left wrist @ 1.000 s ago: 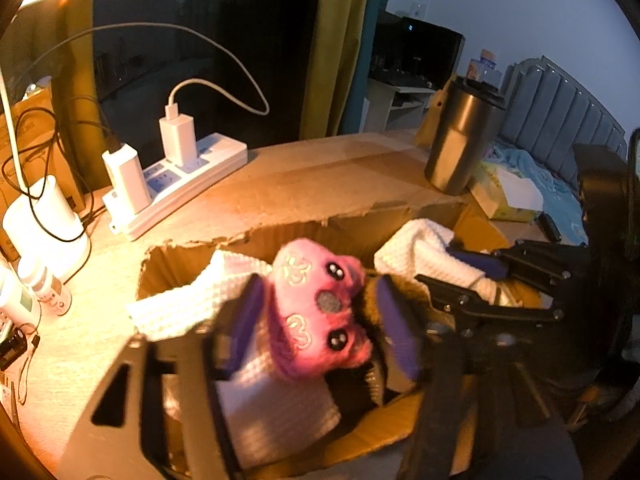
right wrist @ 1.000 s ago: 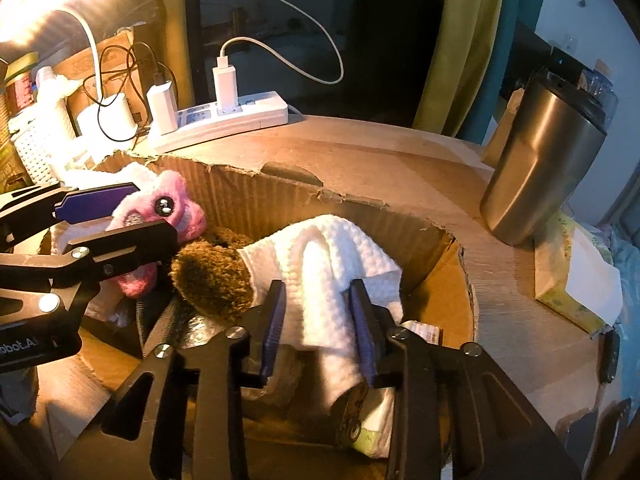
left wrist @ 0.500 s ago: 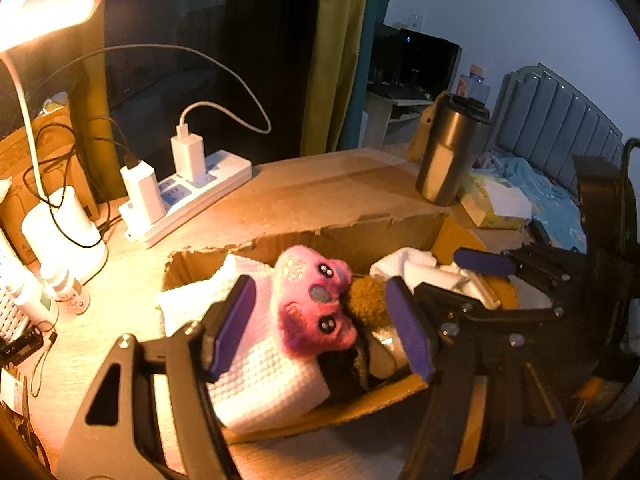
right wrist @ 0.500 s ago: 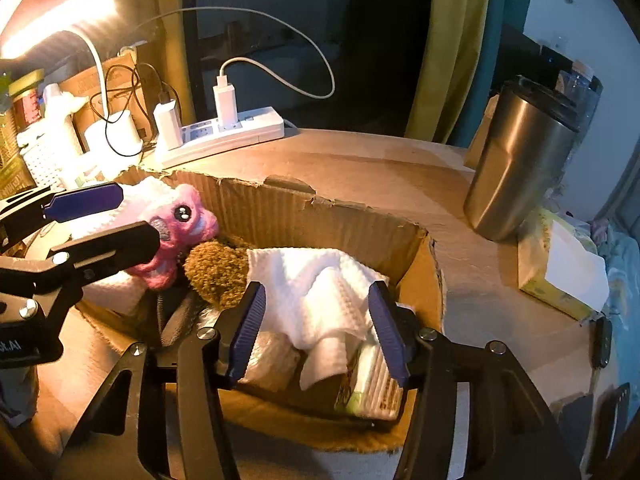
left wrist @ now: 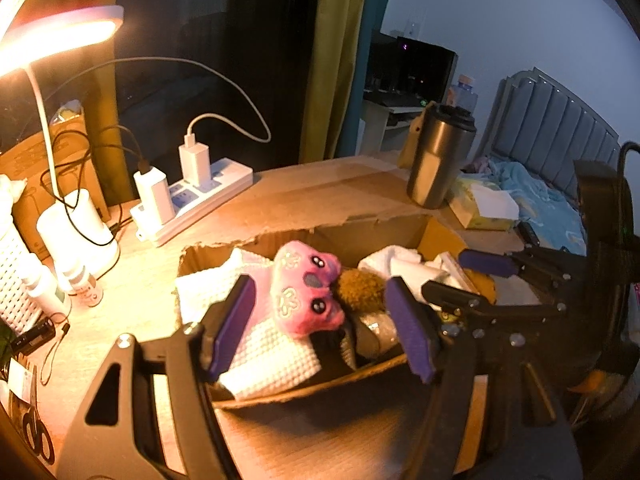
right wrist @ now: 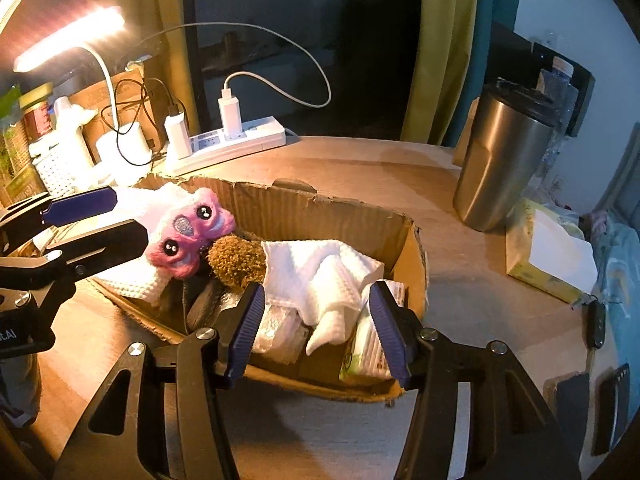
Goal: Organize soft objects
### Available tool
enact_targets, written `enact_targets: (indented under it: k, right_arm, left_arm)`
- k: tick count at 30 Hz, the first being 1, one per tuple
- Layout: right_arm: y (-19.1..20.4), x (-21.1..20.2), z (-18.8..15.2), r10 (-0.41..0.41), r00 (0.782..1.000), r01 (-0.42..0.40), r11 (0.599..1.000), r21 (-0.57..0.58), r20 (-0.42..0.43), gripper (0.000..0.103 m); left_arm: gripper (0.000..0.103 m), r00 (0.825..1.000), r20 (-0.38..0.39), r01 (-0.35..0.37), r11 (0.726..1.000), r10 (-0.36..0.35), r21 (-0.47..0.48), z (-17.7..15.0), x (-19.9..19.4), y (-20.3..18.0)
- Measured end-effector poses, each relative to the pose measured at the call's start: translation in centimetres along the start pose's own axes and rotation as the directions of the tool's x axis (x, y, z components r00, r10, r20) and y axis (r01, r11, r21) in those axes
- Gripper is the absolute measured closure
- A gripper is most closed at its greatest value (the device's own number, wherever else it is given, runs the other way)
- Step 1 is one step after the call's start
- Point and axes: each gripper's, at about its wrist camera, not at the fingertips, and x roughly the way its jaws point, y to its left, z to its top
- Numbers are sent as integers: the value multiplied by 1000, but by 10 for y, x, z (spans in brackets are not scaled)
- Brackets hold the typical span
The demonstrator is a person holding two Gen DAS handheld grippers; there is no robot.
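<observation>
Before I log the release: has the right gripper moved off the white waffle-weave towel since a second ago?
Yes. The right gripper has backed away from the cardboard box, its jaws just opened off the white waffle-weave towel.

I see a light wooden desk (right wrist: pixel 360 168) lit warm orange by a white gooseneck desk lamp (left wrist: pixel 60 32) glowing at the far left. Behind the desk stands a dark window (left wrist: pixel 192 40), with a mustard-yellow curtain (left wrist: pixel 332 60) hanging beside a teal one (left wrist: pixel 370 60). To the right I make out a pale bluish wall (left wrist: pixel 520 32) and a grey padded headboard (left wrist: pixel 560 132) above a bed with light blue bedding (left wrist: pixel 552 204). Far back, a dark monitor (left wrist: pixel 412 68) sits on a small white table (left wrist: pixel 384 120). The room beyond the lamp's reach looks dim.
</observation>
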Motion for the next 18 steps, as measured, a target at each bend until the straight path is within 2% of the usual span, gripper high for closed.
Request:
enact_targets:
  k: [17, 18]
  right_arm:
    - [8, -35, -14, -6, 1000, 6, 1000, 18, 27, 44]
    - [8, -37, -15, -4, 1000, 3, 1000, 19, 28, 39]
  left_arm:
    - [32, 999, 35, -1, 1000, 0, 1, -12, -41, -7]
    - [32, 999, 38, -1, 1000, 1, 1, -13, -44, -8]
